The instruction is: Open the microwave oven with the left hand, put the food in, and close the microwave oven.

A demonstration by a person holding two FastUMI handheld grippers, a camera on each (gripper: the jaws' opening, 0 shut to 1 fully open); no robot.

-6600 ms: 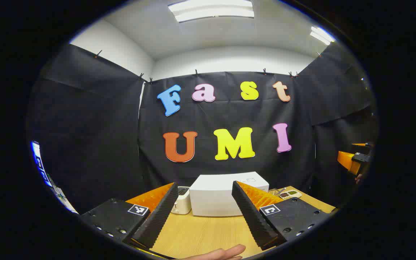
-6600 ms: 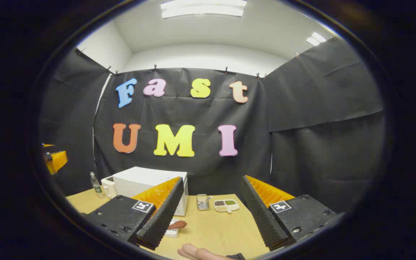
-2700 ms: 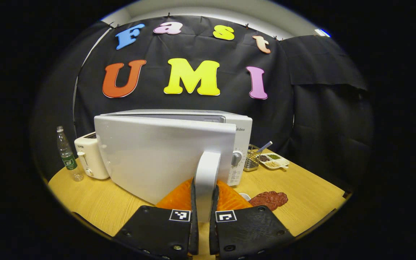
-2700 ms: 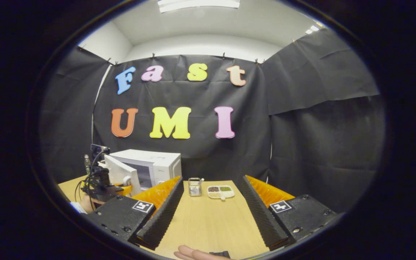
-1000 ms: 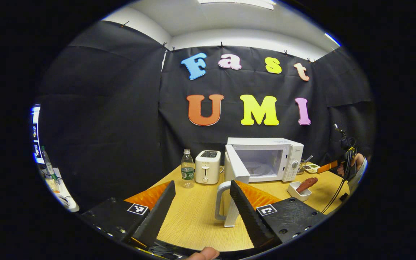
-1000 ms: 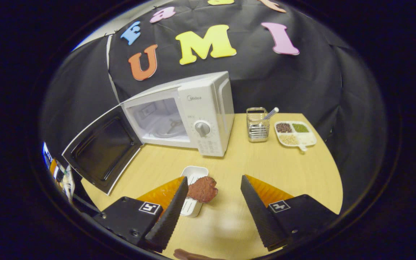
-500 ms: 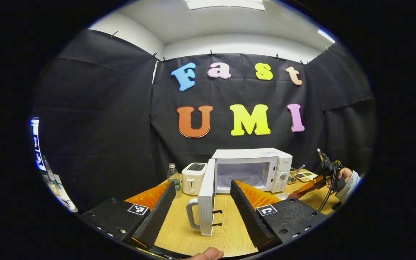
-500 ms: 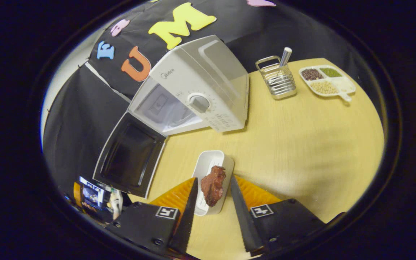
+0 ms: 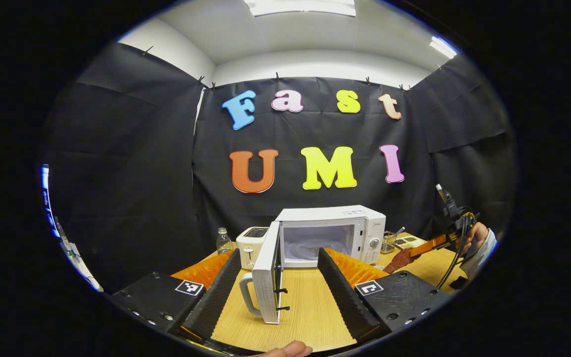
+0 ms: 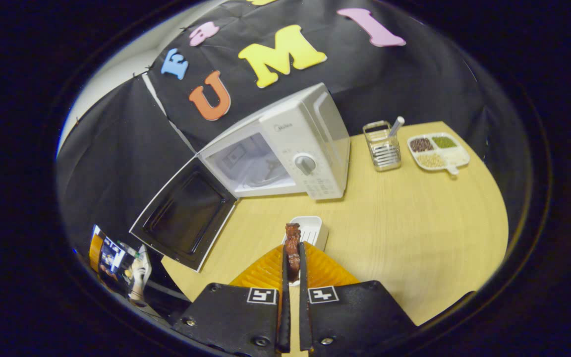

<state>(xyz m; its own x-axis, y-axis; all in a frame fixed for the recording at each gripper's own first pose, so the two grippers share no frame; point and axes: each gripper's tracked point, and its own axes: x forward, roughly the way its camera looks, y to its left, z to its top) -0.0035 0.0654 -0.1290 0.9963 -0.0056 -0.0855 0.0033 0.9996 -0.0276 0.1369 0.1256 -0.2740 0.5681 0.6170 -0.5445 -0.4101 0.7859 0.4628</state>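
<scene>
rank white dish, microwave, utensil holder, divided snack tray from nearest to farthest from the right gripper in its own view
1. white dish, just ahead of the right gripper.
2. microwave, beyond, left of centre.
3. utensil holder, far right.
4. divided snack tray, farthest right.

Glossy white plastic-looking microwave (image 10: 293, 144) on a matt wood-grain table (image 10: 414, 223), beside a shiny wire-metal holder (image 10: 383, 147).

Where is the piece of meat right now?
In the right gripper view, the meat is pinched between the right gripper fingers, above the white dish, in front of the open microwave.
</scene>
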